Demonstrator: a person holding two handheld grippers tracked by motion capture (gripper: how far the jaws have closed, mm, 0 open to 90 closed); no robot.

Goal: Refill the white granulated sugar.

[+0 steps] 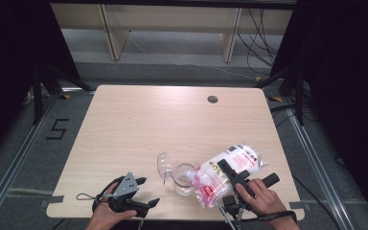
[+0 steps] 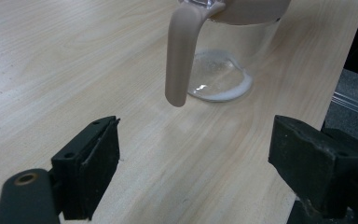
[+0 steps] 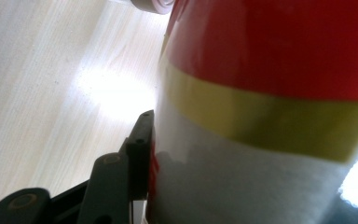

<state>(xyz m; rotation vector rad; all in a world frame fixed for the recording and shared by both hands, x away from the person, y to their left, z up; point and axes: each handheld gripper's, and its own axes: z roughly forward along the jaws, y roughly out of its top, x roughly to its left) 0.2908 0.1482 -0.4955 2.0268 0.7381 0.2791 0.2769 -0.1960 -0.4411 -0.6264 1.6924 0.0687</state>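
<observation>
Here the right tool (image 1: 234, 178) is clenched on a plastic bag (image 1: 227, 173) of white grains, printed in red and pink, which it holds tilted with the lower end over the mouth of a clear jug (image 1: 184, 178) at the near edge of the counter (image 1: 139, 120). The person's right hand (image 1: 261, 199) grips the tool from below and behind, its forearm coming in from the bottom right. In the right gripper view one black jaw presses flat against the bag's film, where a red band sits above a yellow band and a pale grey stretch; the other jaw is hidden behind the bag. The printing on the bag is too small and blurred to read. A clear lid (image 1: 164, 165) lies on the counter touching the jug's far left side. The left tool (image 1: 146, 192) rests low by the near left corner with its jaws spread wide and nothing between them, the left hand (image 1: 109, 214) wrapped round its body. In the left gripper view the jug's beige handle (image 2: 182, 53) hangs down toward the jaws, and a thin layer of white grains (image 2: 221, 79) lies in the jug's bottom. On the floor left of the counter a black mark (image 1: 57, 128) reads "5".
</observation>
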